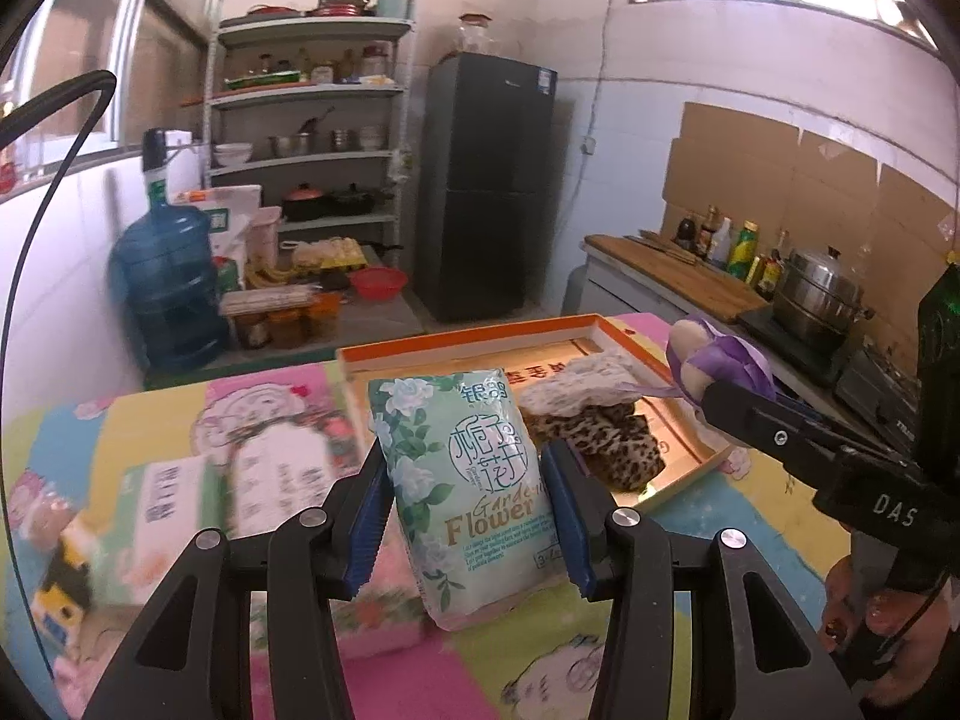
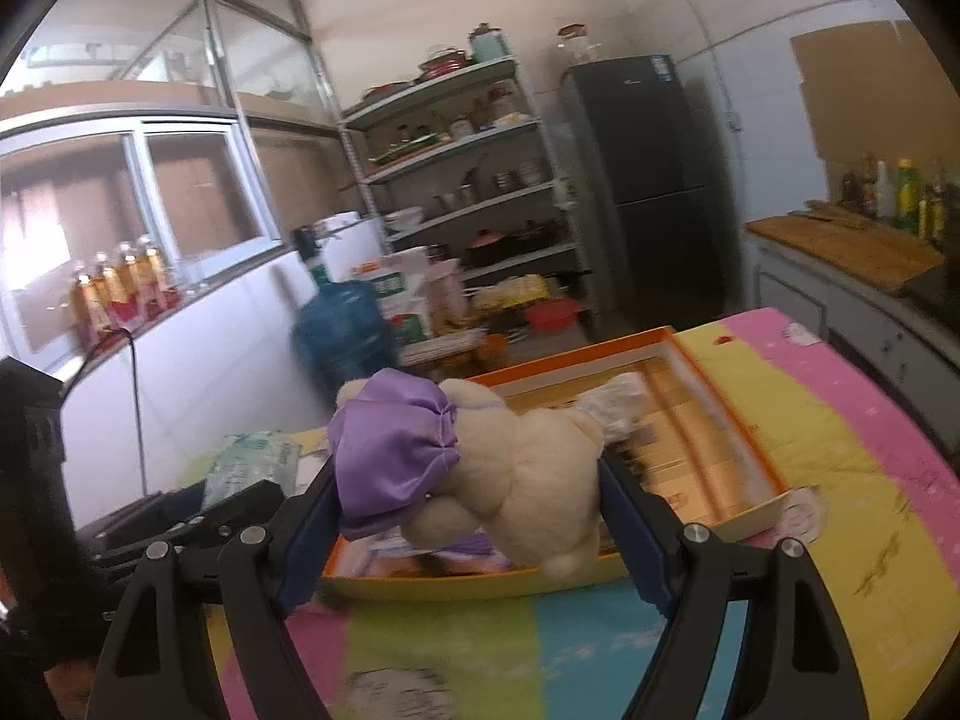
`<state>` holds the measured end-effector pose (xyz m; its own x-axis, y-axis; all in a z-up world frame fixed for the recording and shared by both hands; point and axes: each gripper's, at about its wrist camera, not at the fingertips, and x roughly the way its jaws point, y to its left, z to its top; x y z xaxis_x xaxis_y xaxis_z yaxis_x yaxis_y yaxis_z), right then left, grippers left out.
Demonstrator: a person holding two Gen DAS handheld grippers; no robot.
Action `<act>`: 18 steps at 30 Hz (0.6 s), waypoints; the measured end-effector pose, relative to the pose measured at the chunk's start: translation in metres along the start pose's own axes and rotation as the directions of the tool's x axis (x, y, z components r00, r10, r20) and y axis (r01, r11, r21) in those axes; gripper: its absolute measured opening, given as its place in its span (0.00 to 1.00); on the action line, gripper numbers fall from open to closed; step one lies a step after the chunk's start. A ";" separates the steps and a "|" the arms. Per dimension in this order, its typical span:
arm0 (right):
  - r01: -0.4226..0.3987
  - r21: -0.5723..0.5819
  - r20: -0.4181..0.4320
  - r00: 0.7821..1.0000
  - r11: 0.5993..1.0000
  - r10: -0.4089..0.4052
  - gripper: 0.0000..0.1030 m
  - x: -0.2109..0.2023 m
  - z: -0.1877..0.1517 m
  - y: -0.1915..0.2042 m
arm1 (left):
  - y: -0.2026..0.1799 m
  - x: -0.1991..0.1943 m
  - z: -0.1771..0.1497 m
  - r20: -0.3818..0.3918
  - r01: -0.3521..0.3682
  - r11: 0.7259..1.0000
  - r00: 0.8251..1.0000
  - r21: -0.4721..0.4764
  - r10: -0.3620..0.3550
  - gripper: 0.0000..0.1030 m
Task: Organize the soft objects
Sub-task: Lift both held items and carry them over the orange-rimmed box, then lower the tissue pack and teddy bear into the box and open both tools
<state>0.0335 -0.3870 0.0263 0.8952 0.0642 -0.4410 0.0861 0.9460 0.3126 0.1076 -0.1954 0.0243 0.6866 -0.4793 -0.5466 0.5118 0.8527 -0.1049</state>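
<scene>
My left gripper (image 1: 465,480) is shut on a pale green tissue pack (image 1: 468,498) printed "Flower" and holds it upright above the colourful table cloth. My right gripper (image 2: 468,492) is shut on a cream plush toy (image 2: 522,468) in a purple satin dress and holds it over the near end of the orange-rimmed box (image 2: 726,414). In the left wrist view the right gripper (image 1: 708,390) holds the plush toy (image 1: 714,360) over the box's (image 1: 474,339) right side. A leopard-print cloth (image 1: 612,444) and a white cloth (image 1: 576,387) lie in the box.
A flat packet (image 1: 174,498) and a pink box (image 1: 384,618) lie on the table left of the tissue pack. Behind the table stand a blue water jug (image 1: 165,282), shelves (image 1: 312,120) and a fridge (image 1: 486,186). A counter with a steel pot (image 1: 816,294) runs along the right.
</scene>
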 end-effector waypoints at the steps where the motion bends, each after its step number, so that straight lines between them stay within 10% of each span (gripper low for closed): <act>1: 0.015 0.004 -0.002 1.000 1.000 -0.015 0.79 0.002 0.002 -0.006 | -0.003 0.006 0.002 -0.004 0.007 1.000 1.000 0.001 -0.007 0.49; 18: 0.134 0.019 -0.097 0.987 0.991 -0.131 0.79 0.051 0.007 -0.057 | -0.032 0.098 0.023 -0.087 0.034 0.999 0.996 0.003 -0.033 0.49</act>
<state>0.0773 -0.4401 -0.0086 0.8292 -0.0300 -0.5581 0.2135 0.9399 0.2666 0.1706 -0.2741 -0.0072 0.6216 -0.4875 -0.6132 0.5360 0.8355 -0.1210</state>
